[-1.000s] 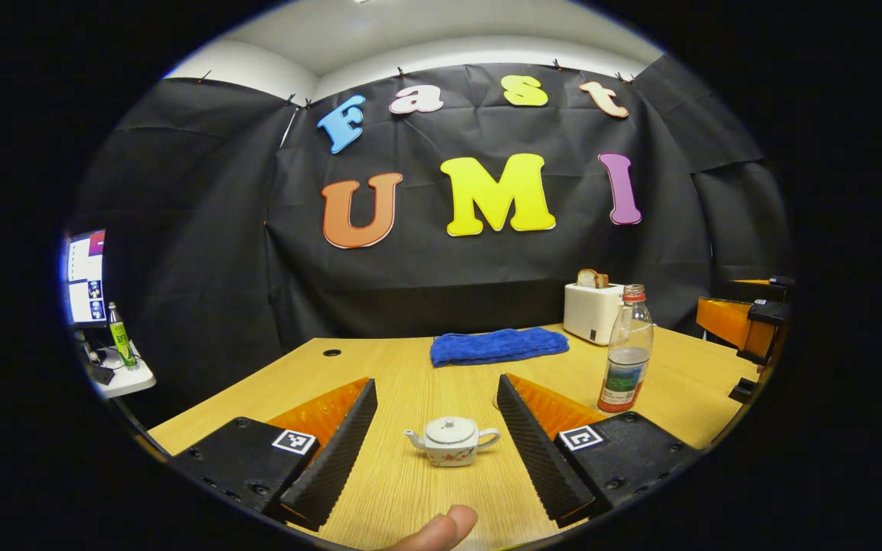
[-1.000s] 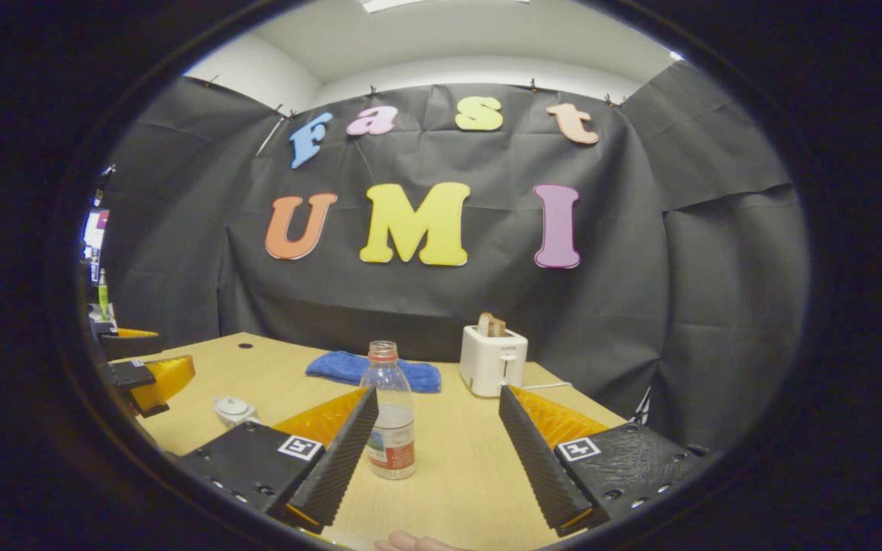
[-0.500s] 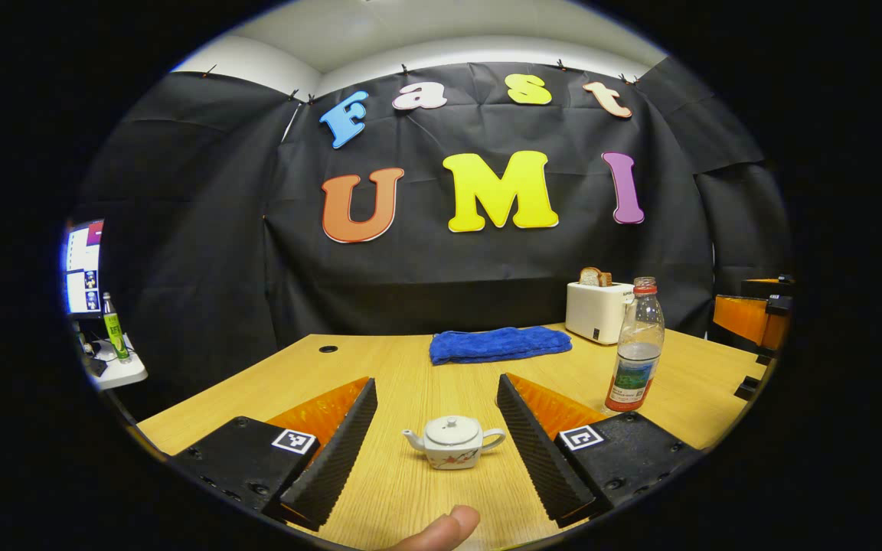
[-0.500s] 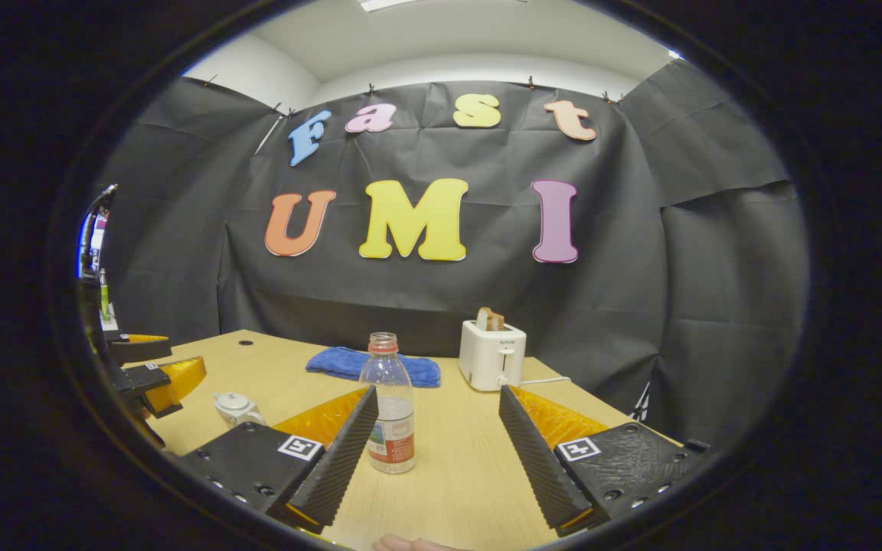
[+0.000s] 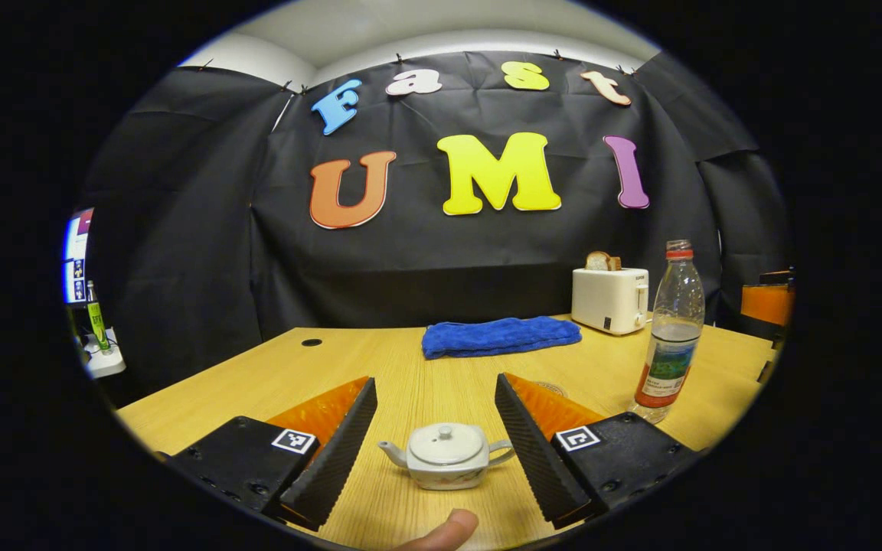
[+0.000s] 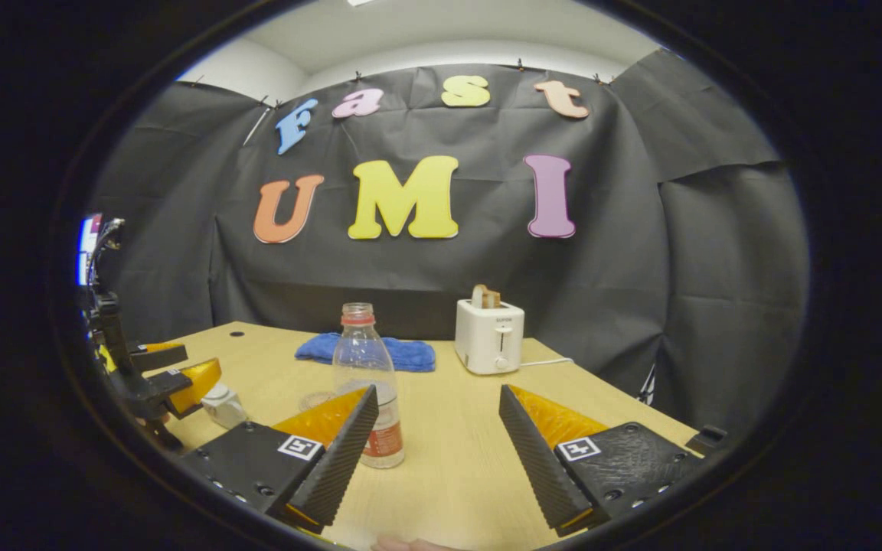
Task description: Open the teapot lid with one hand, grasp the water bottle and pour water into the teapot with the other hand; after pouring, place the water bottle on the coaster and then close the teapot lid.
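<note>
Left gripper view: my left gripper (image 5: 436, 448), jaws wide and empty, has closed in around the teapot (image 5: 445, 457), lid on.

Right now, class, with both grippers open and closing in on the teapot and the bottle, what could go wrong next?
1. The teapot is small and its lid knob tiny; the wide-open left gripper might close on the body instead, or nudge the pot along the table.
2. The bottle is tall, uncapped and partly full; it stands beside the right gripper's left finger, not centred, so a bump could tip it and spill.
</note>
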`<state>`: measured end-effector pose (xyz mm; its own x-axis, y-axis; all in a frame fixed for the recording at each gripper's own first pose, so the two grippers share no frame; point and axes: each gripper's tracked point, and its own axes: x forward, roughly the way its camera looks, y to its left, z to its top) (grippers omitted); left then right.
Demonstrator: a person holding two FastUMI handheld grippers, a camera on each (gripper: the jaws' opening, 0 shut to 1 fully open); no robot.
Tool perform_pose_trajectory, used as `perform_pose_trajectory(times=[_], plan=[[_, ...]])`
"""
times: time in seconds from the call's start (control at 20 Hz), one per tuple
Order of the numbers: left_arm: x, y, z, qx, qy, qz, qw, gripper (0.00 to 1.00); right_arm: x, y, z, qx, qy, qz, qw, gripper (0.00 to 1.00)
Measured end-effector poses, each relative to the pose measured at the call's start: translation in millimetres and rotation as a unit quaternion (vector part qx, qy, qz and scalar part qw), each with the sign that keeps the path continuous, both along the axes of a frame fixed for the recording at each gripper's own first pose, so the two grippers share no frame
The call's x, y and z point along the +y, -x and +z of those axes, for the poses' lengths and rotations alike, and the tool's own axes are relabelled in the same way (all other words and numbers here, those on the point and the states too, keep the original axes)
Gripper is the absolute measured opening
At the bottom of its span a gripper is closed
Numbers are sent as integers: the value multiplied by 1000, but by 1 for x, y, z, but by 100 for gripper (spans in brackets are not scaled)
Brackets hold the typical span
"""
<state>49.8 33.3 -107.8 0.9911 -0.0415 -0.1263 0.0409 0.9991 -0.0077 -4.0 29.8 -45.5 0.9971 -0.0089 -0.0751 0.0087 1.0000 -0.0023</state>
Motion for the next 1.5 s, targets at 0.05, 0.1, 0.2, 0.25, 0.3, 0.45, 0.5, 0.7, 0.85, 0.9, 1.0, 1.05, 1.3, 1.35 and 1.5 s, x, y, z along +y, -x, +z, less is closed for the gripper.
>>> perform_pose_trajectory(times=[0.05, 0.1, 0.2, 0.25, 0.3, 0.45, 0.5, 0.7, 0.85, 0.9, 1.0, 1.05, 1.3, 1.35, 1.5], plan=[[0, -3, -2, 1, 4, -3, 1000, 95, 1, 0, -1, 0, -1, 3, 1000, 95], [-4, -5, -3, 1, 4, -9, 1000, 93, 3, -1, -3, 1, -2, 7, 1000, 95], [-2, -9, -4, -5, -2, -6, 1000, 85, 3, -4, -7, 3, -2, 10, 1000, 95], [-2, -11, -5, -7, -6, -5, 1000, 79, 4, -6, -8, 4, -1, 11, 1000, 97], [-5, -13, -8, -5, -11, -10, 1000, 76, 2, -7, -10, 5, 1, 10, 1000, 95], [-3, -17, -22, 13, -28, -13, 999, 53, 0, -10, -15, 8, -3, 10, 1000, 97], [-5, -16, -23, 18, -25, -18, 999, 48, -1, -11, -16, 10, -4, 11, 1000, 97], [-5, -20, -27, 31, -9, -27, 999, 29, -4, -11, -19, 16, -10, 9, 1000, 95], [-8, -20, -28, 37, -5, -30, 999, 13, -4, -8, -17, 14, -7, 8, 1000, 95], [-8, -20, -29, 40, -9, -29, 999, 11, -2, -7, -16, 13, -6, 9, 1000, 95], [-8, -20, -28, 43, -13, -28, 999, 7, 0, -4, -17, 14, -4, 10, 1000, 95], [-8, -20, -25, 43, -11, -29, 999, 5, 0, -3, -17, 14, -4, 11, 1000, 95], [-6, -19, 12, 20, 13, -21, 999, 5, 11, 2, -23, 27, 3, 22, 999, 97], [-6, -18, 20, 15, 19, -20, 1000, 5, 14, 2, -23, 29, 10, 24, 999, 95], [-8, -11, 35, 22, 37, -22, 999, 5, 29, -2, -26, 31, 12, 43, 999, 96]])
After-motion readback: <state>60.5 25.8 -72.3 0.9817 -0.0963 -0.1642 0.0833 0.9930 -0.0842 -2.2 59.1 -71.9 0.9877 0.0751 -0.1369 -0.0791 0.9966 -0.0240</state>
